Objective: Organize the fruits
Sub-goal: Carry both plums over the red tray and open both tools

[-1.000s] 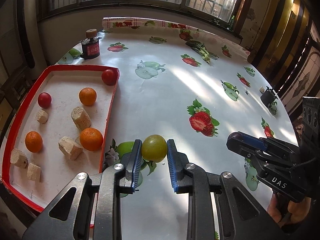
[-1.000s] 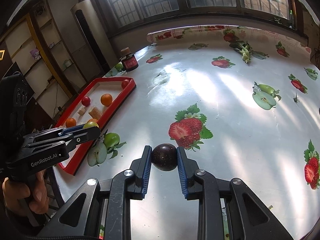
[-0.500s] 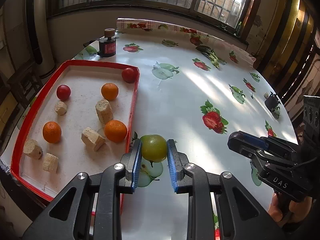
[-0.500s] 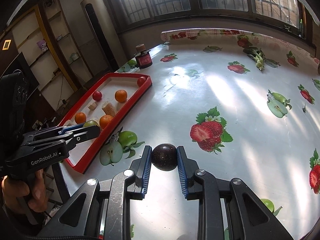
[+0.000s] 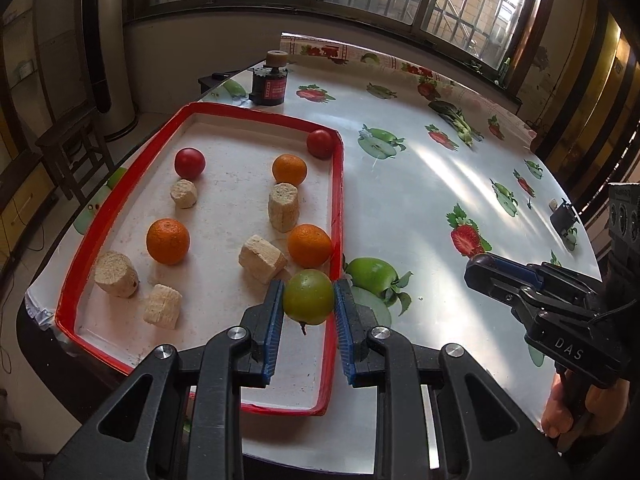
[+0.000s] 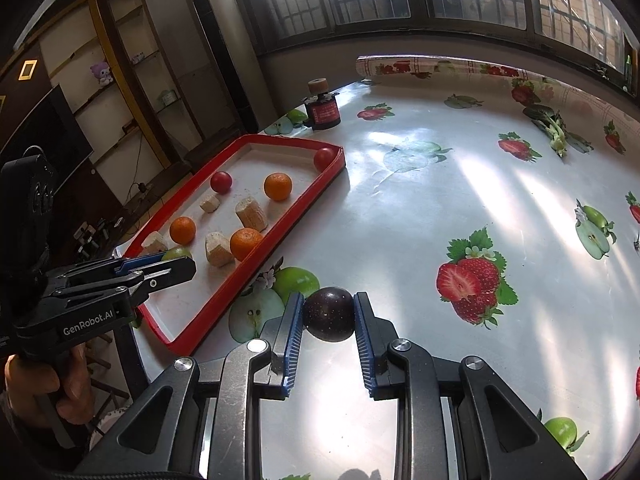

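Observation:
My left gripper is shut on a green fruit and hangs over the right rim of the red-edged tray. Inside the tray lie three oranges, two red fruits and several pale corn-cob pieces. My right gripper is shut on a dark purple plum, above the tablecloth just right of the tray. The left gripper with its green fruit shows over the tray in the right wrist view. The right gripper's fingers show at the right edge of the left wrist view.
A small dark jar with a cork lid stands beyond the tray's far end. The table wears a glossy cloth printed with strawberries and apples. A small black object sits near the right edge. A person's hand holds the left gripper's handle.
Both grippers have shifted left toward the tray, each still holding its fruit. The green fruit now hangs over the tray's right rim instead of the printed apple on the cloth.

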`<state>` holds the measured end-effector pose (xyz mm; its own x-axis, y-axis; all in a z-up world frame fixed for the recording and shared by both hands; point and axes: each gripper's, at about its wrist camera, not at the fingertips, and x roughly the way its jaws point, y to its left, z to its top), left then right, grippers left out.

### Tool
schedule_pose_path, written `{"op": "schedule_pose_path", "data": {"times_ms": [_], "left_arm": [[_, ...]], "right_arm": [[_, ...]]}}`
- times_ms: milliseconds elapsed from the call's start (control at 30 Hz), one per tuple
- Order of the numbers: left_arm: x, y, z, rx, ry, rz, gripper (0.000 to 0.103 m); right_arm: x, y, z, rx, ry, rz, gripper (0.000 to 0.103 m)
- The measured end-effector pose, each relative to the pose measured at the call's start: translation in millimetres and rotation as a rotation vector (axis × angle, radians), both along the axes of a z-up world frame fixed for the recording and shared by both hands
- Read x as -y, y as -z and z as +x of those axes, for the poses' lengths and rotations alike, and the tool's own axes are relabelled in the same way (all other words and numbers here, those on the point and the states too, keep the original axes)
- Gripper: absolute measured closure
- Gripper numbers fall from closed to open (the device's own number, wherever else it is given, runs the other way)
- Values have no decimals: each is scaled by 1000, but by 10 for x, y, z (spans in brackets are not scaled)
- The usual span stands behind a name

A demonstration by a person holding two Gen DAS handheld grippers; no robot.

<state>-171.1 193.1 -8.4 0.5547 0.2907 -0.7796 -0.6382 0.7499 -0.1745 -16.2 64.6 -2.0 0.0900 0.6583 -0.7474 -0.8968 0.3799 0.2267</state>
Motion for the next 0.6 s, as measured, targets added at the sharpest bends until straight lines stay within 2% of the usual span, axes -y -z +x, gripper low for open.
{"op": "schedule_pose_path", "data": {"times_ms": [300,600], "left_arm": [[-269,56,-218,-7,-65,-11,81],[-437,83,-153,-18,-74,-12,81]], "right_arm": [[-393,16,-105,-5,-58,-5,78],[-747,14,-138,-7,-98,-5,78]]}}
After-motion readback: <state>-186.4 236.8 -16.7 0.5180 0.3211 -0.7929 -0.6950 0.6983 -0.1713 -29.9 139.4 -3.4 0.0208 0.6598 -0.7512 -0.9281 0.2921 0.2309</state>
